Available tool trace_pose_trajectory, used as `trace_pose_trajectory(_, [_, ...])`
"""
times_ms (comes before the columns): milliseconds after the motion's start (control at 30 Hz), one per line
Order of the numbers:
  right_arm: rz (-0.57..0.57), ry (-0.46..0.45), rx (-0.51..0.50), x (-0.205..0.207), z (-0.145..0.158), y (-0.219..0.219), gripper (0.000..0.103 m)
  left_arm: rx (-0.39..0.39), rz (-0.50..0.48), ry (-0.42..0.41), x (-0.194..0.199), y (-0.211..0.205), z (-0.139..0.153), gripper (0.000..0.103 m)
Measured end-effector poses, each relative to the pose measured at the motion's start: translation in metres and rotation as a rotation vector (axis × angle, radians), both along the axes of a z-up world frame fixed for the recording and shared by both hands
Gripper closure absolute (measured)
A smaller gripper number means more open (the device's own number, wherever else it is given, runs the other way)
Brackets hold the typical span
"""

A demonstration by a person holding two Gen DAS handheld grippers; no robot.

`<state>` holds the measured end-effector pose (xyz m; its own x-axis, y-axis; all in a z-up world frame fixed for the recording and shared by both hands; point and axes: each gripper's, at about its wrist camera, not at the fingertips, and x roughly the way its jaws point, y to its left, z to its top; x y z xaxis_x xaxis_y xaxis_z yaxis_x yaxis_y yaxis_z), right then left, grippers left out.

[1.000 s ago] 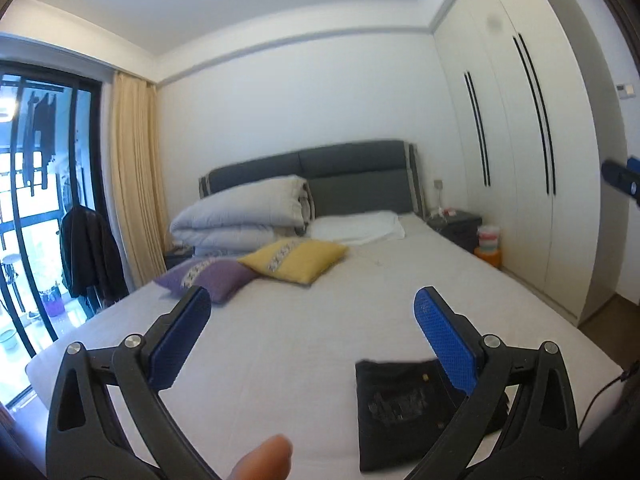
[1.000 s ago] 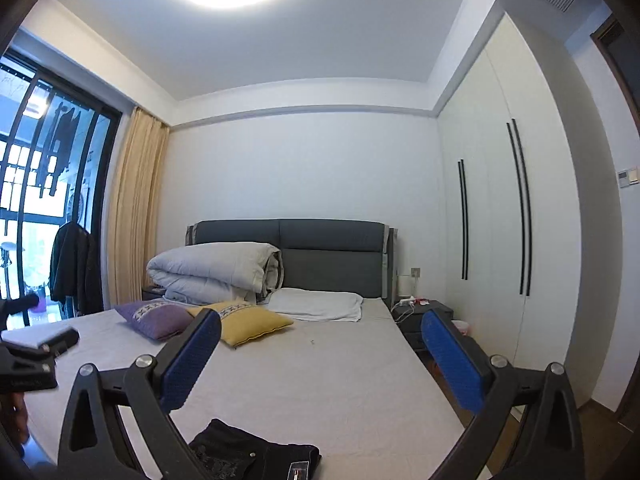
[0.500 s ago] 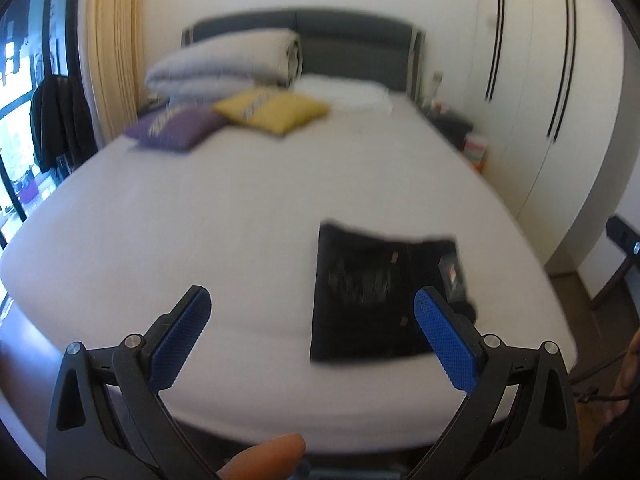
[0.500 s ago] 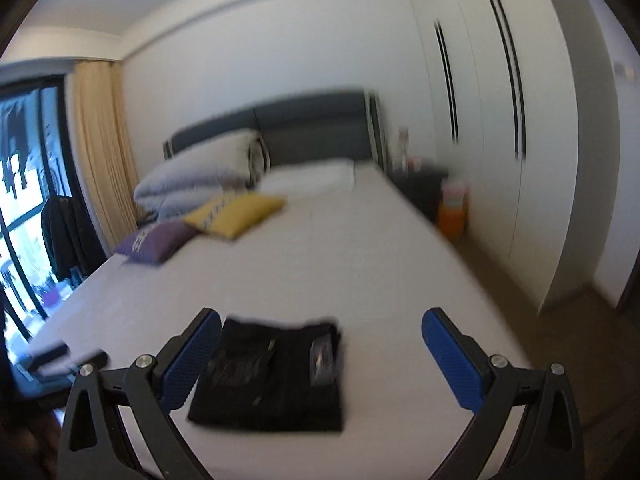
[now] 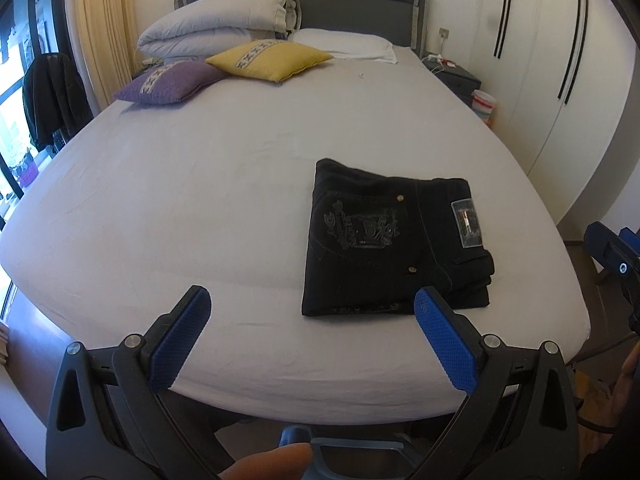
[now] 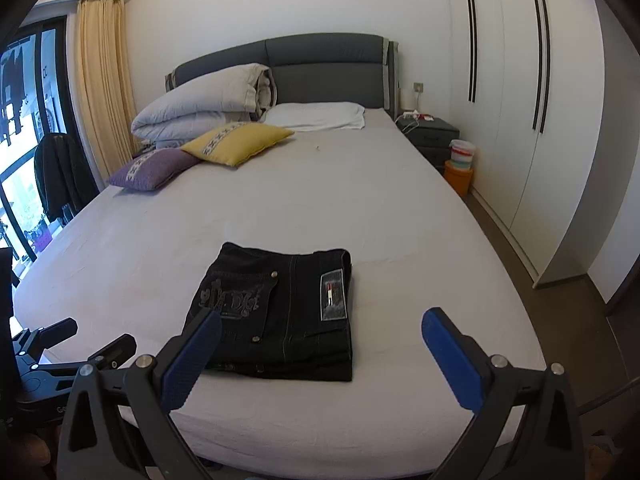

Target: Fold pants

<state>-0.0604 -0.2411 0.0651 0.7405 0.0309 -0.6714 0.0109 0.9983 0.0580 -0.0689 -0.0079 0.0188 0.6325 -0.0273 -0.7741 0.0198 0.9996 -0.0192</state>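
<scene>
Black pants lie folded into a flat rectangle near the foot of the bed, back pocket embroidery and a label facing up. They also show in the right wrist view. My left gripper is open and empty, held over the bed's near edge, short of the pants. My right gripper is open and empty, also held back from the pants at the foot of the bed. Part of the right gripper shows at the right edge of the left wrist view.
A yellow cushion, a purple cushion, a folded duvet and a white pillow lie at the head of the bed. A nightstand, buckets and a white wardrobe stand on the right.
Both grippers have tilted down from looking across the room toward the bed, so the folded pants now sit in full view. Both stayed open and empty.
</scene>
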Motion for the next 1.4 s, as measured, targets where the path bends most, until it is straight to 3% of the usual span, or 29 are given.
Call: trace_pose_trajectory(1400, [0.022, 0.099, -0.001, 0.006, -0.021, 0.011, 0.000, 0.014, 0.006, 0.049, 0.010, 0.003, -0.021, 0.000])
